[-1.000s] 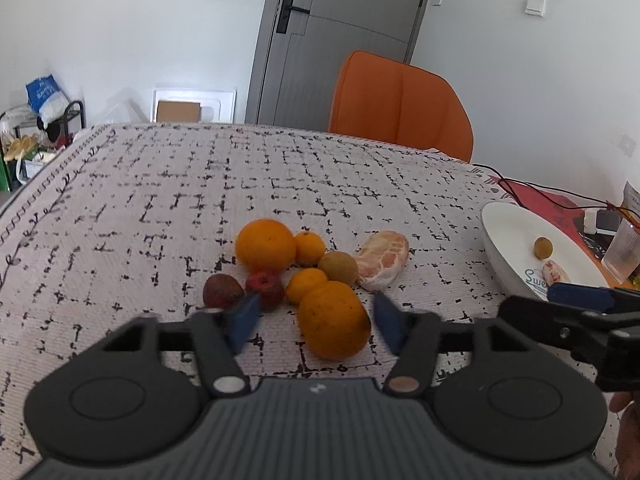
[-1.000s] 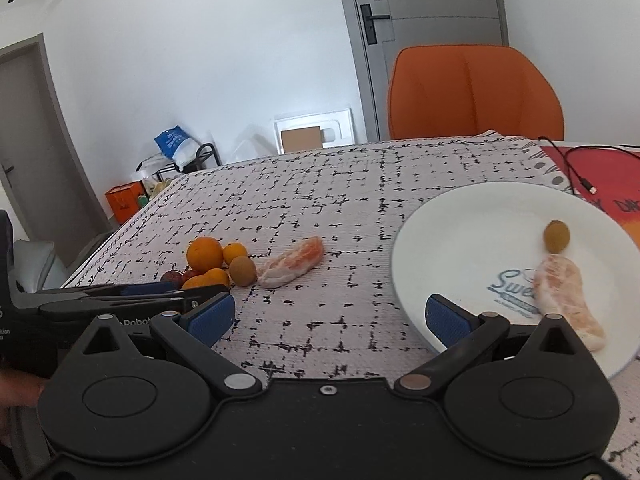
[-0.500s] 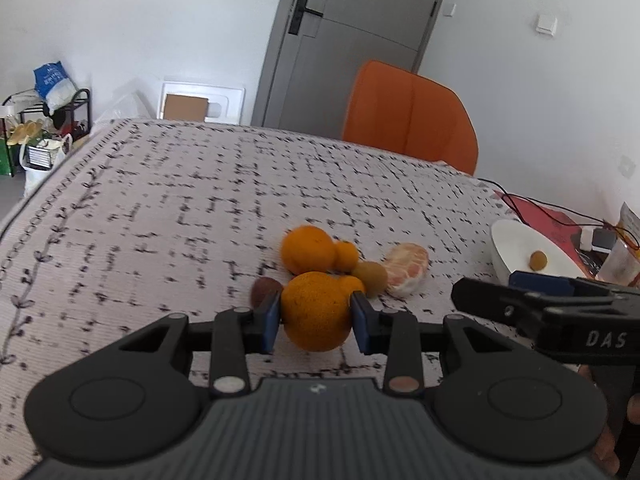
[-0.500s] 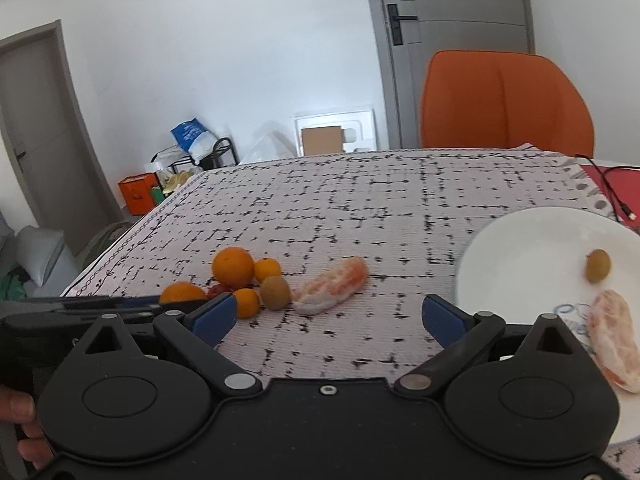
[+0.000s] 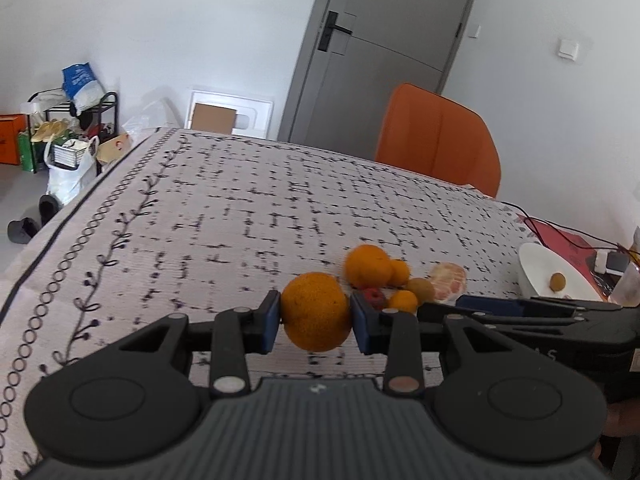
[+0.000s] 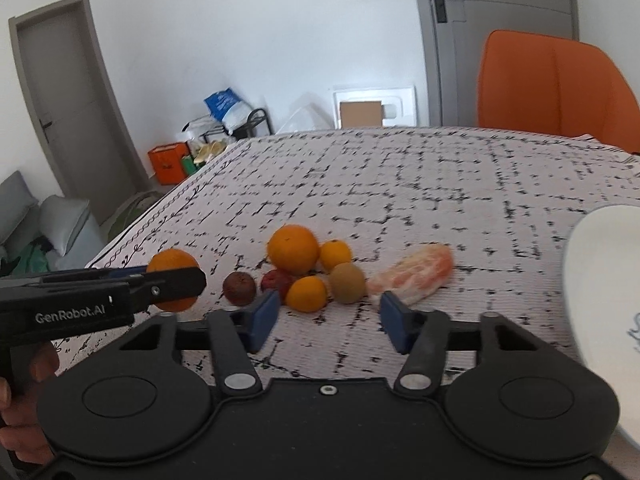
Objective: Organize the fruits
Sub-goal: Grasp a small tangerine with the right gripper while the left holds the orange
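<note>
- Holding a big orange (image 5: 316, 312), the left gripper (image 5: 315, 322) has lifted it off the tablecloth (image 5: 240, 220), away from the pile. A second ago the orange lay with the other fruit and these jaws stood apart.
- The right gripper (image 6: 328, 320) has just been closing its jaws. Nothing is between them yet.
- It has moved from the white plate (image 6: 600, 280) toward the pile: another orange (image 6: 293, 249), a brown fruit (image 6: 347, 282) and a peeled fruit piece (image 6: 412, 274).
- Next, the held orange can probably go to the plate.
</note>
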A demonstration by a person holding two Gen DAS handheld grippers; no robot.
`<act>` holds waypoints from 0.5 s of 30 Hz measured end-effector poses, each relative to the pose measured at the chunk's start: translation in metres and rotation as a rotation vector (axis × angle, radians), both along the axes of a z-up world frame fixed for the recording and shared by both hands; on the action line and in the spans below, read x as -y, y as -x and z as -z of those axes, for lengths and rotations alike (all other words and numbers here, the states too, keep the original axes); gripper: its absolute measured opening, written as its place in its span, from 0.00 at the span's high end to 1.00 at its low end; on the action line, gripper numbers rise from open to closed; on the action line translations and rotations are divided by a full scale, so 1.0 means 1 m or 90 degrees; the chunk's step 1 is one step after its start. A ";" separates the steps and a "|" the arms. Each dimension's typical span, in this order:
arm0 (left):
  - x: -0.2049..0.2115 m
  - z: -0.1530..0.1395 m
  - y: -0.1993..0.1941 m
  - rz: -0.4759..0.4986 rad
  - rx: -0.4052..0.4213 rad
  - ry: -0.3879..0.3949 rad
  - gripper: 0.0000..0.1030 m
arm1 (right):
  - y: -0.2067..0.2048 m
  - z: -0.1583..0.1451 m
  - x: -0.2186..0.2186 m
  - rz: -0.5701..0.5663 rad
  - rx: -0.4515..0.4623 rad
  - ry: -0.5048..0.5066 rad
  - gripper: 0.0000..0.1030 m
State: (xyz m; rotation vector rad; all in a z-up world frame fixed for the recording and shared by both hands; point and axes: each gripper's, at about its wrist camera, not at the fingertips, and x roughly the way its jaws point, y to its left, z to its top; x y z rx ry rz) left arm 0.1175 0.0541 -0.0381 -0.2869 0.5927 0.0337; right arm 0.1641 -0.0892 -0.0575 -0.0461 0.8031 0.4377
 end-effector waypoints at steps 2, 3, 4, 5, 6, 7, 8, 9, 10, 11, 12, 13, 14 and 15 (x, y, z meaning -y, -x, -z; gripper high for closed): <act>-0.006 0.000 0.002 -0.008 0.000 0.001 0.65 | -0.002 0.002 -0.005 -0.006 -0.005 0.001 0.56; -0.009 0.000 0.002 -0.013 0.000 0.002 0.65 | -0.003 0.003 -0.008 -0.007 -0.006 0.003 0.56; -0.012 0.000 0.003 -0.017 0.000 0.003 0.65 | -0.004 0.004 -0.011 -0.008 -0.007 0.004 0.56; -0.014 0.001 0.004 -0.021 0.000 0.004 0.65 | -0.005 0.004 -0.013 -0.009 -0.008 0.003 0.56; -0.017 0.001 0.005 -0.024 0.001 0.005 0.65 | -0.006 0.005 -0.014 -0.010 -0.010 0.003 0.56; -0.019 0.001 0.005 -0.027 0.001 0.006 0.65 | -0.007 0.006 -0.015 -0.010 -0.012 0.002 0.56; -0.022 0.001 0.006 -0.030 0.001 0.007 0.65 | -0.008 0.007 -0.017 -0.009 -0.013 0.004 0.56; -0.024 0.002 0.007 -0.033 0.001 0.008 0.65 | -0.009 0.008 -0.019 -0.009 -0.014 0.005 0.56; -0.025 0.002 0.008 -0.035 0.001 0.009 0.65 | -0.011 0.009 -0.020 -0.010 -0.016 0.006 0.56; -0.026 0.002 0.008 -0.036 0.001 0.010 0.65 | -0.013 0.011 -0.021 -0.010 -0.017 0.007 0.57; -0.026 0.002 0.008 -0.036 0.001 0.010 0.65 | -0.014 0.014 -0.023 -0.011 -0.018 0.012 0.71; -0.027 0.002 0.009 -0.037 0.002 0.010 0.65 | -0.013 0.015 -0.022 -0.013 -0.020 0.014 0.76; -0.027 0.002 0.009 -0.036 0.003 0.010 0.65 | -0.013 0.016 -0.022 -0.012 -0.020 0.012 0.76; -0.026 0.002 0.010 -0.036 0.003 0.009 0.65 | -0.011 0.015 -0.021 -0.012 -0.015 0.009 0.76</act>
